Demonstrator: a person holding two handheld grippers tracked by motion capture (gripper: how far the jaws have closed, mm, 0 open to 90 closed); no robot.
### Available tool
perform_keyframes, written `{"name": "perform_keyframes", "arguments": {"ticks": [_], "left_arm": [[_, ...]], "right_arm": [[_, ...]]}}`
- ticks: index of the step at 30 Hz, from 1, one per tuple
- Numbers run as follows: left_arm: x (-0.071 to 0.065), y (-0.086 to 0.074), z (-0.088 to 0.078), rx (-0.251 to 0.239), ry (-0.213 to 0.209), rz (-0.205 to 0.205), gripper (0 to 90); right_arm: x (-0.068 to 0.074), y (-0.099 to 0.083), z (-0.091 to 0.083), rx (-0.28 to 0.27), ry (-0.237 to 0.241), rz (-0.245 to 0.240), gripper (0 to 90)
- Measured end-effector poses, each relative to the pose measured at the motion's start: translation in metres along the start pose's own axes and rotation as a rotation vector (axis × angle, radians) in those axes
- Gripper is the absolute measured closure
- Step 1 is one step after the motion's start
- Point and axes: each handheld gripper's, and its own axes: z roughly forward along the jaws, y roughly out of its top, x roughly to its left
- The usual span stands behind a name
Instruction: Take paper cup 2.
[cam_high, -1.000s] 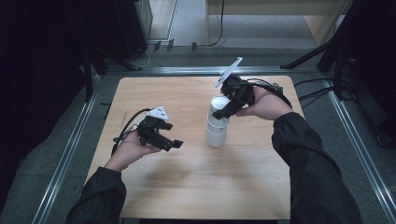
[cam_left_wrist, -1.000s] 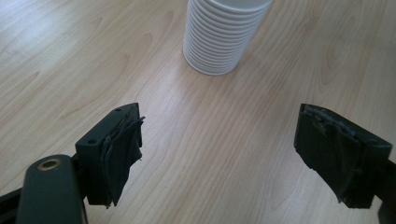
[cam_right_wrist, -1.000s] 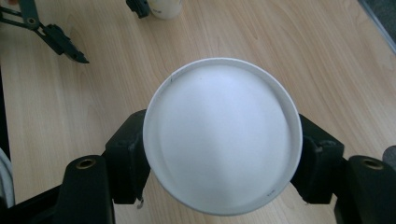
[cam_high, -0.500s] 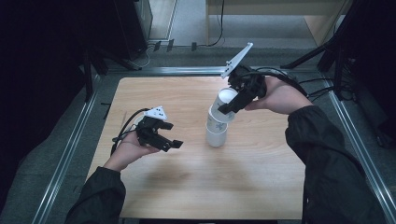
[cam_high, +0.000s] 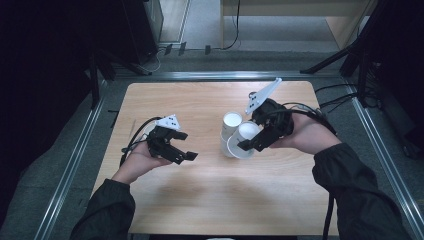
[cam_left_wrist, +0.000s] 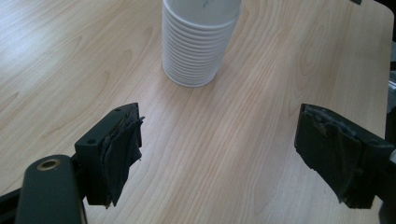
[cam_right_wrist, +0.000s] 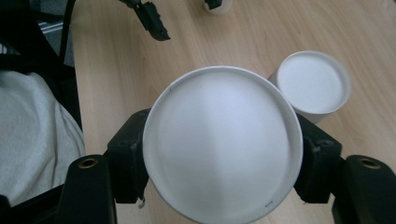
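Gripping one paper cup (cam_high: 243, 140) — just right of the cup stack (cam_high: 230, 131) — the right gripper (cam_high: 248, 145) has been closing; left gripper (cam_high: 186, 156), wide open, empty, well left.

I work at a light wooden table (cam_high: 210, 200) with rounded corners. It stands inside a metal rail frame (cam_high: 70, 165) that runs along the left, right and far sides. The floor (cam_high: 200, 62) around it is grey. Black cables (cam_high: 345, 97) lie on the floor at the right. Beyond the far rail I see a dark cabinet (cam_high: 142, 27) and a pale wooden unit (cam_high: 295, 15). The room's edges are dark; light falls mainly on the table.
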Motion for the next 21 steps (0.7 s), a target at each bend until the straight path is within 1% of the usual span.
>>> {"name": "perform_keyframes", "arguments": {"ticks": [3,4,7,8,12,13,14,15,17,18,20,21], "left_arm": [[-0.002,0.000,0.002,-0.006,-0.015,0.011,15.2],[-0.002,0.001,0.002,-0.007,-0.021,0.007,15.2],[-0.003,0.000,0.004,-0.006,-0.033,0.016,15.2],[-0.004,0.000,0.004,-0.010,-0.031,0.019,15.2],[-0.004,-0.002,0.005,-0.013,-0.050,0.023,15.2],[-0.004,-0.002,0.005,-0.013,-0.055,0.025,15.2],[-0.005,-0.001,0.006,-0.013,-0.058,0.025,15.2],[-0.006,-0.001,0.006,-0.010,-0.057,0.032,15.2],[-0.008,-0.001,0.006,-0.011,-0.061,0.040,15.2],[-0.009,-0.002,0.006,-0.015,-0.066,0.040,15.3],[-0.012,-0.003,0.007,-0.015,-0.078,0.049,15.3],[-0.013,-0.003,0.007,-0.010,-0.081,0.058,15.2]], "right_arm": [[0.003,-0.010,0.011,-0.024,0.021,0.005,33.4],[0.004,-0.013,0.015,-0.035,0.028,0.004,33.4],[0.006,-0.022,0.029,-0.056,0.036,-0.010,33.4],[0.005,-0.025,0.033,-0.064,0.042,-0.009,33.5],[0.003,-0.036,0.049,-0.096,0.079,0.019,33.6],[0.003,-0.039,0.053,-0.108,0.099,0.028,33.6],[0.003,-0.042,0.057,-0.113,0.106,0.034,33.6],[0.004,-0.044,0.061,-0.108,0.095,0.031,33.6],[0.005,-0.048,0.067,-0.103,0.092,0.026,33.7],[0.007,-0.051,0.071,-0.110,0.093,0.017,33.7],[0.008,-0.053,0.073,-0.114,0.091,0.014,33.7],[0.008,-0.054,0.075,-0.125,0.094,0.016,33.7]]}}
